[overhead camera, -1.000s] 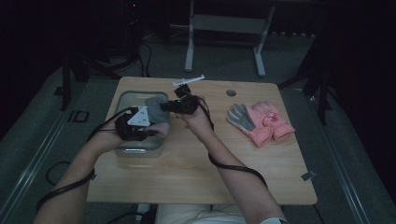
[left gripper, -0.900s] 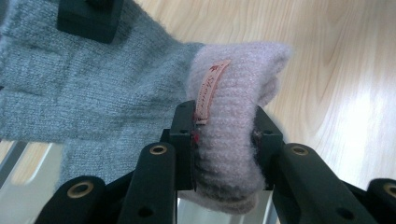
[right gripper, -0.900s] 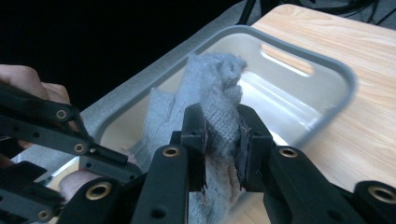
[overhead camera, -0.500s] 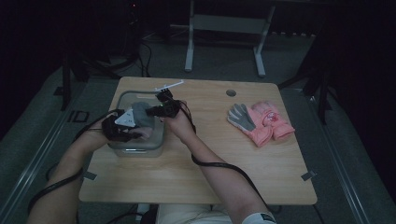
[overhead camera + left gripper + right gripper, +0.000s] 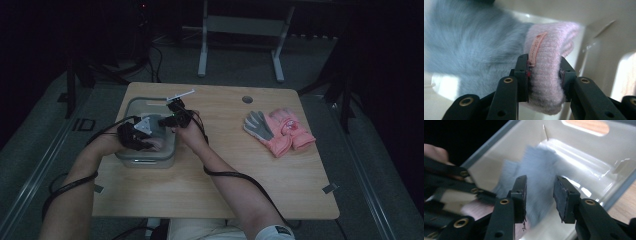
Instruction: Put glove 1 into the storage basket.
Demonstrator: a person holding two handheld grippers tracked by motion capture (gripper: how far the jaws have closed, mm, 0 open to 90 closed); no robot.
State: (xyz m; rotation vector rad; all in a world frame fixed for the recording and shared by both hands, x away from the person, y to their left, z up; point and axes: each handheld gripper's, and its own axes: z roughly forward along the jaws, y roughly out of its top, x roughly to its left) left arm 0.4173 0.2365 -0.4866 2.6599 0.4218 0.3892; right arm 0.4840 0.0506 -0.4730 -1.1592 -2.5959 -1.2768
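Inside the bin (image 5: 131, 159) | left tongs (image 5: 543, 75) clamped on glove's pink ribbed cuff (image 5: 549, 57) | right tongs (image 5: 539, 195) apart over grey fuzzy part (image 5: 536, 170) | soft, light, floppy: grip thick cuff.

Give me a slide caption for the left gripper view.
Left gripper clamps a glove's pink ribbed cuff inside the clear bin.
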